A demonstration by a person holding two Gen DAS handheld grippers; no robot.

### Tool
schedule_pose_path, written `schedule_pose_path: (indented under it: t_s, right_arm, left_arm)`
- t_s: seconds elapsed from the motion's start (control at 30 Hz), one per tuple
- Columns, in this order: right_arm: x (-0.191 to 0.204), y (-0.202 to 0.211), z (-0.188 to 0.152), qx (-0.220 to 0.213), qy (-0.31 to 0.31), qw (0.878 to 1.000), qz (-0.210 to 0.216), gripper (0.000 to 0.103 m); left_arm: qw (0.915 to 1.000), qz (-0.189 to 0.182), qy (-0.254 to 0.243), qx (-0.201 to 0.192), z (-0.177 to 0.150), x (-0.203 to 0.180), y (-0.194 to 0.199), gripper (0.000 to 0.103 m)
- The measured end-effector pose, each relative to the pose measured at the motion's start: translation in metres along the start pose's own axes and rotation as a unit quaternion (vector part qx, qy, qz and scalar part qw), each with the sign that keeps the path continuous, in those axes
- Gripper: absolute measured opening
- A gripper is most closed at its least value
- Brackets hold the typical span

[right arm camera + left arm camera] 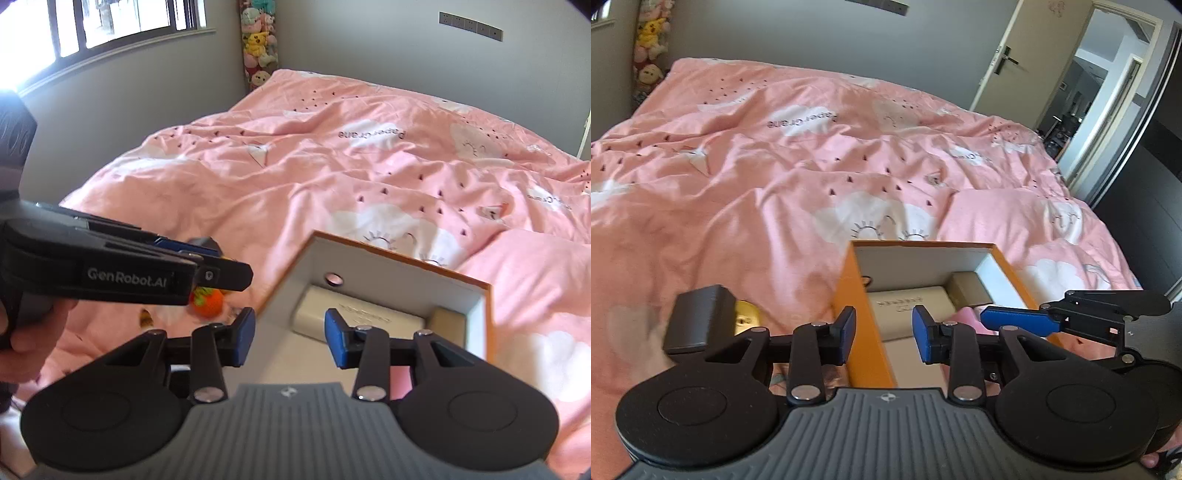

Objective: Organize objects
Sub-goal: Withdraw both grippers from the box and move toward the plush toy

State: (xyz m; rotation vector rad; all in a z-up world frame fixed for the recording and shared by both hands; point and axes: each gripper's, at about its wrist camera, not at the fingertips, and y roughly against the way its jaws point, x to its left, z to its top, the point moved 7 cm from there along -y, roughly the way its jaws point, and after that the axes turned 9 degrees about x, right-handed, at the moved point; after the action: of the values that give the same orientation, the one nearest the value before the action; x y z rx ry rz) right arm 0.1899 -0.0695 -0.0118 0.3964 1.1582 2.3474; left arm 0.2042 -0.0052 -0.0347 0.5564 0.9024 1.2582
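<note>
Claws are both hanging over an orange cardboard box with a white inside (864, 314), which is sitting on a bed under a pink cloud-print duvet (775, 166). The left claw (884, 332) is standing open and empty, its fingers straddling the box's left wall. The right claw (290, 338) is likewise gaping with nothing between its blue pads, poised above the box's open top. Inside, a cream rectangular case (354, 317) is lying just beyond those pads. Outside the box, left of it, a dark grey block (698, 317) and an orange knitted toy (207, 302) are resting on the duvet.
</note>
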Motion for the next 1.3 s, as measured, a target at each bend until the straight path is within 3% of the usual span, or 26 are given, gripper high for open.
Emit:
schedule_pose_path:
  t_s: [0.17,0.47,0.77,1.1,1.23,1.3]
  right_arm:
    - [0.040,-0.024,0.012,0.013,0.040,0.999,-0.010,0.044]
    - [0.065,-0.068,0.034,0.041,0.112,0.992,-0.045,0.044]
    - [0.062,-0.103,0.041,0.075,0.146,0.984,-0.063,0.044]
    - [0.058,-0.120,0.041,0.085,0.162,0.981,-0.058,0.044]
    - [0.058,-0.123,0.040,0.085,0.165,0.982,-0.047,0.044]
    - [0.058,-0.124,0.039,0.088,0.166,0.981,-0.041,0.044]
  left_arm:
    - [0.9979,0.063,0.000,-0.017,0.001,0.039,0.005,0.045]
    - [0.9911,0.130,-0.023,0.016,0.001,0.087,-0.015,0.056]
    - [0.9809,0.173,-0.058,0.067,0.007,0.109,-0.051,0.072]
    - [0.9686,0.196,-0.070,0.137,0.008,0.117,-0.092,0.074]
    - [0.9619,0.218,-0.074,0.147,0.008,0.124,-0.101,0.074]
    - [0.9628,0.215,-0.068,0.149,0.009,0.126,-0.103,0.073]
